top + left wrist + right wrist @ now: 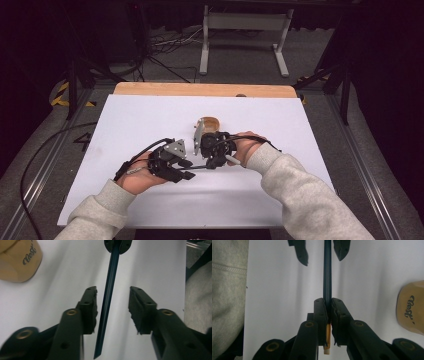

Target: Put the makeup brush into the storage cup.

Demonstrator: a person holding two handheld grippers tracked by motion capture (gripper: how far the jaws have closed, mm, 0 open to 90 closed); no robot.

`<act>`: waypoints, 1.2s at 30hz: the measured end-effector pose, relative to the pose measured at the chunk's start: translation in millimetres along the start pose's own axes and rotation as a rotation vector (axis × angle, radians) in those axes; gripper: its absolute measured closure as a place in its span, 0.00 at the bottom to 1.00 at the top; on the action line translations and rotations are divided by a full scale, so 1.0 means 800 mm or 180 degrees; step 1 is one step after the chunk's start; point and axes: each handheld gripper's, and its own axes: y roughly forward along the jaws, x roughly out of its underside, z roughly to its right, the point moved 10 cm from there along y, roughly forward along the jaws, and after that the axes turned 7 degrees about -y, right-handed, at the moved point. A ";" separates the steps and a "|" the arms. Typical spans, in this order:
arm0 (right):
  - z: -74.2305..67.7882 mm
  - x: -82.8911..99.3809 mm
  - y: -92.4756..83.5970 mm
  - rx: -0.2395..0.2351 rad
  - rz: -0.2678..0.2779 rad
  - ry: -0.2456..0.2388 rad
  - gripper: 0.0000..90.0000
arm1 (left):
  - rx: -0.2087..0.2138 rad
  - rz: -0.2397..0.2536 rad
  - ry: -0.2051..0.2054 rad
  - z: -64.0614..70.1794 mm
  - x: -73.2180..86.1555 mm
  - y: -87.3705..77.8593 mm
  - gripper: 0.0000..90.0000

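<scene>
Right gripper clamped on a dark pencil; left gripper jaws apart around it, apparently not touching.

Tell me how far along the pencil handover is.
Done: the right gripper is clamped on the pencil near its eraser end. In hand: the left gripper straddles the shaft, pads apart from it. Left: close the left, release the right.

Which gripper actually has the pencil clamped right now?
The right gripper: its jaws are shut on the dark blue pencil near the eraser end. The left gripper only straddles the shaft, with gaps on both sides.
</scene>
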 end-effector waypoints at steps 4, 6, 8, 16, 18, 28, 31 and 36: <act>0.000 0.000 0.000 -0.0008 0.0000 -0.0008 0.93 | -0.0045 -0.0082 0.0026 -0.001 0.004 0.003 0.77; -0.001 0.000 -0.001 -0.0024 -0.0014 -0.0021 0.93 | -0.0073 -0.0116 0.0036 -0.001 0.006 0.003 0.82; -0.002 0.000 -0.001 -0.0034 -0.0036 -0.0024 0.93 | -0.0098 -0.0149 0.0039 -0.002 0.007 0.004 0.86; -0.001 -0.002 0.000 -0.0033 -0.0009 -0.0053 0.92 | -0.0136 -0.0242 0.0086 -0.002 0.011 0.009 0.92; -0.001 -0.003 0.000 -0.0025 0.0030 -0.0049 0.92 | -0.0126 -0.0299 0.0112 -0.001 0.013 0.011 0.93; -0.001 -0.003 -0.002 -0.0032 0.0026 -0.0084 0.92 | -0.0138 -0.0313 0.0146 0.000 0.013 0.013 0.93; -0.001 -0.003 -0.005 -0.0008 0.0048 -0.0064 0.91 | -0.0145 -0.0307 0.0163 -0.001 0.013 0.012 0.94; 0.002 -0.004 -0.014 0.0094 0.0201 -0.0007 0.83 | -0.0180 -0.0244 0.0158 -0.002 0.011 0.008 0.94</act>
